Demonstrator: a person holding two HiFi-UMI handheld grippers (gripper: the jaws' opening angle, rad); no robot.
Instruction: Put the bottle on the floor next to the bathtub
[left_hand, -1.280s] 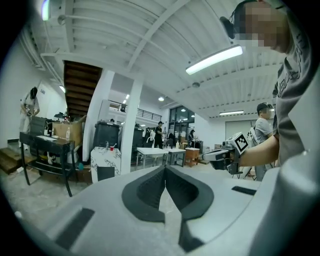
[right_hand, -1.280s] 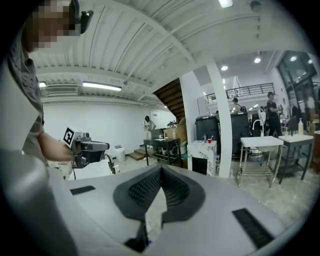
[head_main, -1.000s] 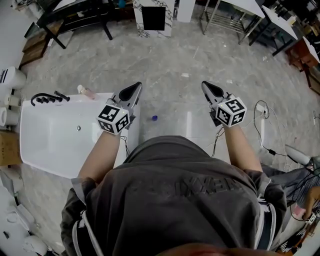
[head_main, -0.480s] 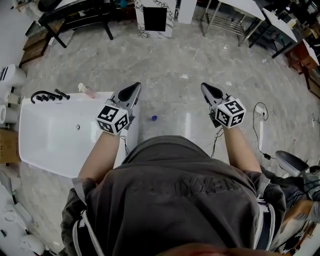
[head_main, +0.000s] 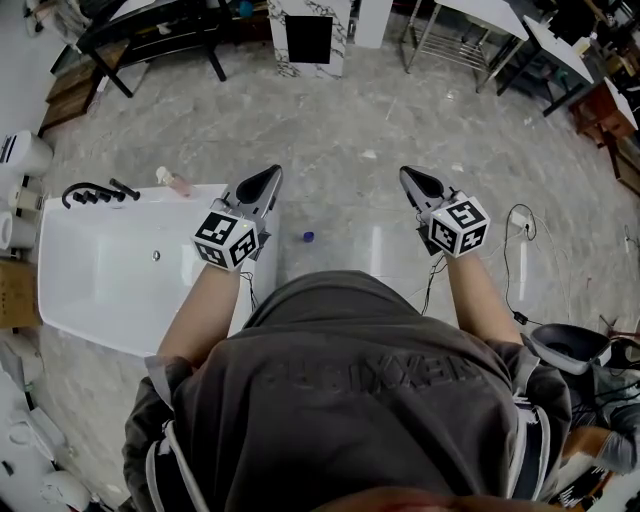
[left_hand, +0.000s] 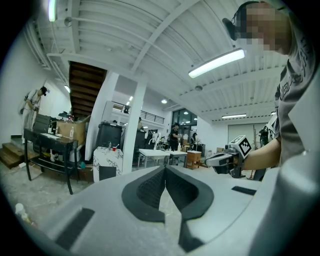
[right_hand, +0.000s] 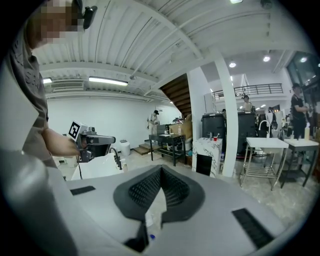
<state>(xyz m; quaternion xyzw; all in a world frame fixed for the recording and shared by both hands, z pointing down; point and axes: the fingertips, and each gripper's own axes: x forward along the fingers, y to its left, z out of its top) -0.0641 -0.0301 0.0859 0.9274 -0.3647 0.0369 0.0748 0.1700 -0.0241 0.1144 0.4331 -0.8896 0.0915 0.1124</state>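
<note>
The place is a large open workshop hall. A white bathtub (head_main: 110, 280) stands free on a grey marble-look floor (head_main: 340, 130), with loose cables (head_main: 522, 262) trailing nearby. Steel-legged desks (head_main: 455, 30), a black desk (left_hand: 50, 150) with a cardboard box (left_hand: 70, 131) and a marble-patterned cabinet (head_main: 308, 38) stand along the far side. Overhead is a ribbed white ceiling (right_hand: 150, 35) with tube lights (left_hand: 216, 62). A staircase (left_hand: 85, 90) and a railed mezzanine (right_hand: 250, 92) rise behind, and several people (left_hand: 176, 135) stand among the desks.

Both arms stretching forward, side by side.
The left gripper (head_main: 262, 182) and right gripper (head_main: 415, 178) are pointing ahead, jaws pressing together, nothing between.
</note>
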